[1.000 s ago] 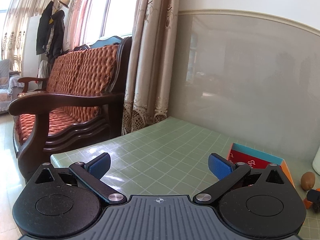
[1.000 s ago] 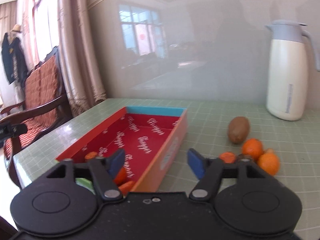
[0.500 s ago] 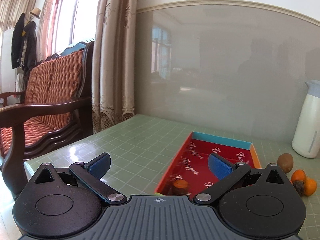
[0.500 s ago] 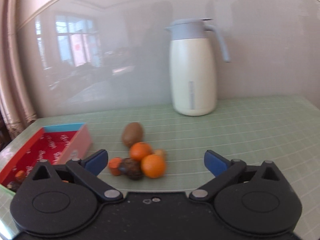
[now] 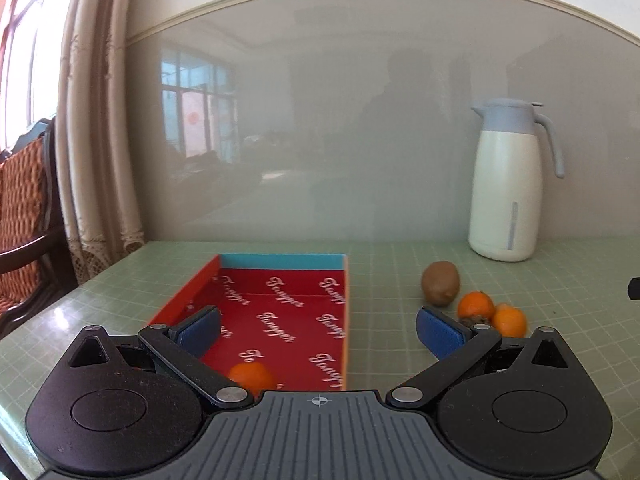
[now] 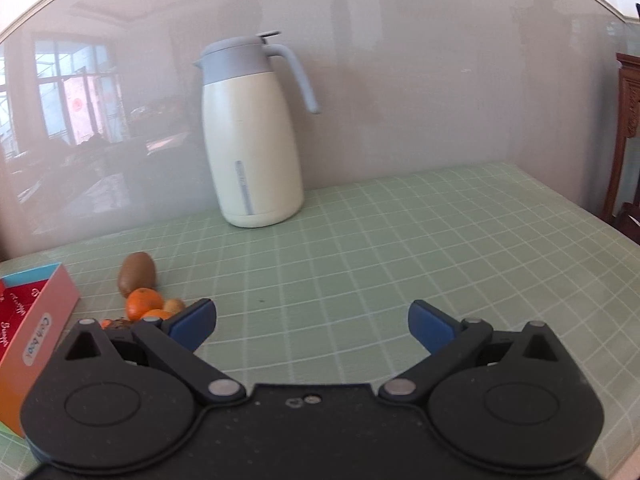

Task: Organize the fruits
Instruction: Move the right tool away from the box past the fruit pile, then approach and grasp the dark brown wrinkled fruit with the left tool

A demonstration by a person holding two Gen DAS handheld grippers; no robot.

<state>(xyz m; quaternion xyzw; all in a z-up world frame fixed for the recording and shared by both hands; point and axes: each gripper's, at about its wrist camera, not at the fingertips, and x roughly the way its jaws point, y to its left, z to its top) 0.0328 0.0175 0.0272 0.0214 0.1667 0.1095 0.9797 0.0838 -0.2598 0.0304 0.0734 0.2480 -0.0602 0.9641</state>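
A red box [image 5: 280,312] with a blue far wall lies on the green grid table; one orange fruit [image 5: 252,376] sits at its near end. My left gripper [image 5: 318,330] is open and empty, just above the box's near end. Right of the box lie a kiwi [image 5: 440,283], two oranges [image 5: 475,305] and a dark fruit between them. My right gripper [image 6: 312,322] is open and empty over bare table, right of that pile. The right wrist view shows the kiwi [image 6: 137,269], an orange [image 6: 144,303] and the box's corner [image 6: 36,312] at the left.
A white jug with a grey-blue lid [image 5: 508,184] stands at the back by the glossy wall; it also shows in the right wrist view [image 6: 254,132]. A wooden sofa [image 5: 24,200] and curtain [image 5: 96,140] are beyond the table's left edge. Dark wooden furniture [image 6: 628,128] stands at the right.
Both grippers have swung to the right. The left view went from the sofa to the box and fruit pile. The right view went from the box to the jug and bare table.
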